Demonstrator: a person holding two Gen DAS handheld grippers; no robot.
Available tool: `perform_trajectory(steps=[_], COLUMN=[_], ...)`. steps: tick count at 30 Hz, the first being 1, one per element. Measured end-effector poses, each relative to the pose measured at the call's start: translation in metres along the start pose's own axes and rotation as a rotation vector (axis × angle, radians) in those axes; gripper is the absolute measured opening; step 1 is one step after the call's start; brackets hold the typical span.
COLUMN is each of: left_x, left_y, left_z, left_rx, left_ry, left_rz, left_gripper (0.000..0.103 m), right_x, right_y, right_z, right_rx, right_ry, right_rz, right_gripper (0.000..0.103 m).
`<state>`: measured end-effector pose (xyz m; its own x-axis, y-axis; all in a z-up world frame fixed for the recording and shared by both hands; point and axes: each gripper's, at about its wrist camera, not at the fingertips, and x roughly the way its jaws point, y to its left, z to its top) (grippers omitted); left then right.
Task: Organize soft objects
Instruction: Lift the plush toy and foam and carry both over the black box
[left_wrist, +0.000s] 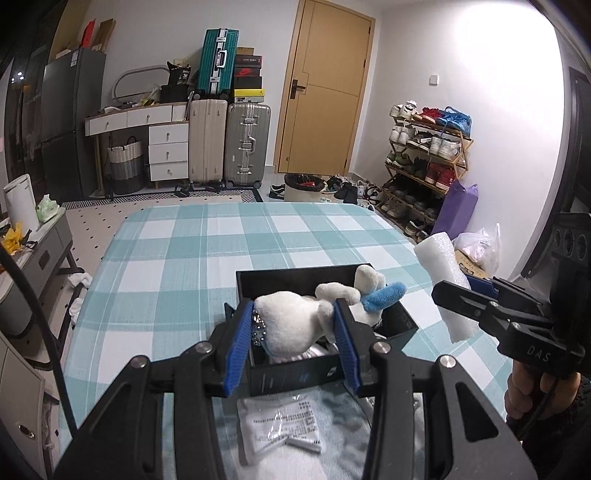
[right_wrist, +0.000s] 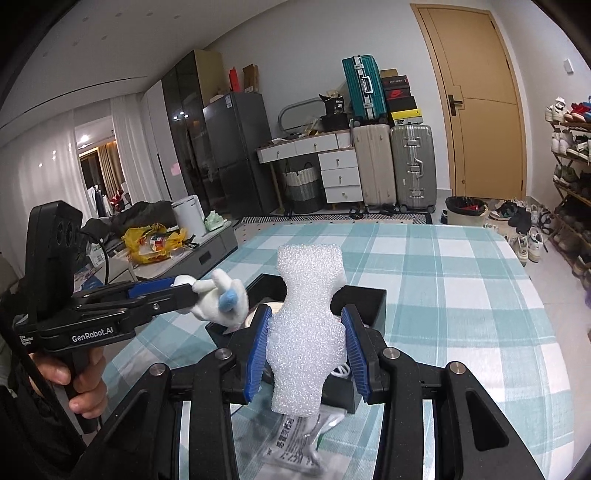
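Note:
My left gripper (left_wrist: 293, 345) is shut on a white plush toy (left_wrist: 295, 325) with a blue ear, held over the open black box (left_wrist: 295, 275) on the checked tablecloth. In the right wrist view the toy (right_wrist: 221, 299) hangs from the left gripper's fingers (right_wrist: 162, 290) at the box's left edge. My right gripper (right_wrist: 306, 349) is shut on a white foam piece (right_wrist: 306, 325), upright above the black box (right_wrist: 365, 299). The foam (left_wrist: 443, 280) also shows in the left wrist view, right of the box.
A clear plastic packet with printed text (left_wrist: 280, 424) lies on the table in front of the box. The teal checked table (left_wrist: 184, 258) stretches ahead. Beyond it are suitcases (left_wrist: 229, 140), a door and a shoe rack (left_wrist: 424, 162).

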<state>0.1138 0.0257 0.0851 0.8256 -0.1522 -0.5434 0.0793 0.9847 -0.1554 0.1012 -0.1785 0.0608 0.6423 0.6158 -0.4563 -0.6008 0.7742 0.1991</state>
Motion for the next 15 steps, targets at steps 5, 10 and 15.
perform_trajectory(steps=[5, 10, 15], left_x=[0.013, 0.028, 0.045], left_y=[0.000, 0.002, 0.004], left_z=[0.006, 0.006, 0.005], left_rx=[0.005, 0.020, 0.021], left_ry=[0.009, 0.021, 0.047], left_rz=[0.015, 0.047, 0.068], left_gripper=[0.042, 0.042, 0.042], right_x=[0.013, 0.026, 0.038], right_y=[0.001, -0.002, -0.007], right_z=[0.003, 0.004, 0.004], right_rx=[-0.014, -0.017, -0.020], right_ry=[0.023, 0.044, 0.067], right_rz=[0.005, -0.001, -0.017], right_gripper=[0.039, 0.039, 0.039])
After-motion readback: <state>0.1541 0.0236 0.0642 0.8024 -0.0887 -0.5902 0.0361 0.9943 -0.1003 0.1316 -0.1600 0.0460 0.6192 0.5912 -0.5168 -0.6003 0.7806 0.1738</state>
